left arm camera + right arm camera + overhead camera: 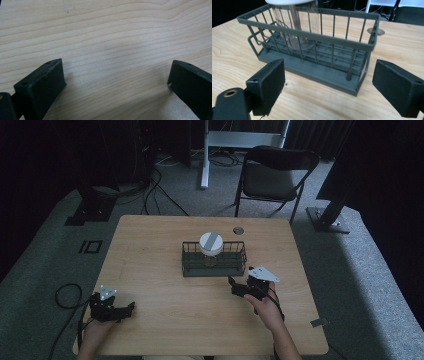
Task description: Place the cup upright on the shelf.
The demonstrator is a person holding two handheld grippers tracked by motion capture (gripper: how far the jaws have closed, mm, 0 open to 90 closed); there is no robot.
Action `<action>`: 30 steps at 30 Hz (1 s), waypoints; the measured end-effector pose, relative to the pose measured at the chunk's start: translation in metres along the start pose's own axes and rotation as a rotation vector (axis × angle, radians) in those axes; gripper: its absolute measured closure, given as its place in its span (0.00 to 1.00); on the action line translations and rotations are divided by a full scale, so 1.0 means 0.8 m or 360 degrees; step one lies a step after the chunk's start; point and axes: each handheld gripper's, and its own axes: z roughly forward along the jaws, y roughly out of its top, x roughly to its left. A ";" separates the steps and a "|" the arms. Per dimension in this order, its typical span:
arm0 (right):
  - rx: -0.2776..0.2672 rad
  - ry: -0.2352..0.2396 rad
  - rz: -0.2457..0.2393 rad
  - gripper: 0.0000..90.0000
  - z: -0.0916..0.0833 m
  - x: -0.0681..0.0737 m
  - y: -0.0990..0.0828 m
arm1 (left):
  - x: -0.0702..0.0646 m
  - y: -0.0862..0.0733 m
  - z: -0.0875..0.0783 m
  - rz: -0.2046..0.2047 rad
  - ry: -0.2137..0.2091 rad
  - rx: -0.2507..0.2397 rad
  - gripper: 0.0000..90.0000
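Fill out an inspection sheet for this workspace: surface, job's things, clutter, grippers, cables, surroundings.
Surface: wooden table, light grain, with a round grommet hole near the far edge.
Job's things: dark wire basket mid-table; a clear jar with a white lid stands upright inside it.
Clutter: nothing seen on the table besides the basket.
Grippers: left gripper low at the near left corner, jaws open over bare wood; right gripper just short of the basket's near side, jaws open, holding nothing.
Cables: one loops off the table's left edge; more lie on the floor beyond.
Surroundings: folding chair behind the table, grey carpet, dark stands.
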 end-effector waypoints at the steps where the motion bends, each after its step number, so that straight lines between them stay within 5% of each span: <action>1: 0.0002 -0.0003 -0.0006 0.12 -0.001 -0.001 -0.002 | 0.000 0.000 0.000 0.0002 0.0000 0.0001 0.01; 30: 0.0149 -0.0069 0.0027 0.12 -0.011 -0.030 -0.054 | 0.000 0.000 0.000 0.0003 0.0001 0.0000 0.01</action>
